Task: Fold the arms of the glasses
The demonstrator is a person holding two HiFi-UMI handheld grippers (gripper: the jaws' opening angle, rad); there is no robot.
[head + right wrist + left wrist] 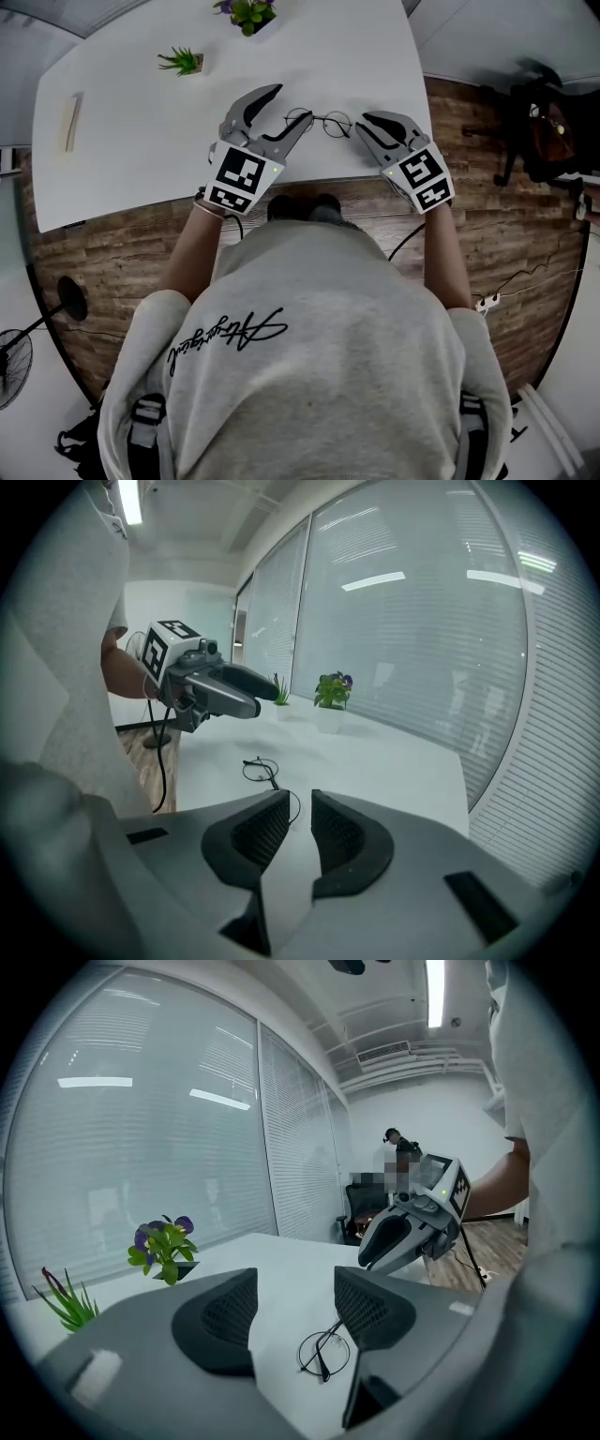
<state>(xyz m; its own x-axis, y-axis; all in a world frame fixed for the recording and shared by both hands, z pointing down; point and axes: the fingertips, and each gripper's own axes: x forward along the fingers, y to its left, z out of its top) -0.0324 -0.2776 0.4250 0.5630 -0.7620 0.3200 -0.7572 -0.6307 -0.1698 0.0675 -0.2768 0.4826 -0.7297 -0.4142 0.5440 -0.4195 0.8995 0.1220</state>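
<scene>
**Head view.** White table (141,159). Glasses (319,122), thin dark wire frame with round lenses, lay flat near the table's near edge, towards its right end. They lay between the two grippers. Left gripper (291,105): jaws wide apart, tips over the table just left of the glasses. Right gripper (364,124): jaws almost together, tips just right of the glasses. Small green plant (183,62) stood further back on the table, flowering plant (248,11) at the far edge, a pale flat strip (70,120) near the left edge.

**Left gripper view.** Jaws stood well apart, nothing clamped. The glasses (323,1354) lay on the table (291,1269) below the gap, closer to the right-hand jaw. One thin arm ran up towards that jaw; contact could not be made out. The right gripper (370,1252) hung beyond, over the table. Flowering plant (164,1246) and green plant (66,1302) stood to the left.

**Right gripper view.** Jaws stood a narrow slit apart, with nothing between the pads. The glasses (261,769) lay on the table (375,752) just past the jaw tips, partly hidden behind the left-hand jaw. The left gripper (267,694) hung above them.
</scene>
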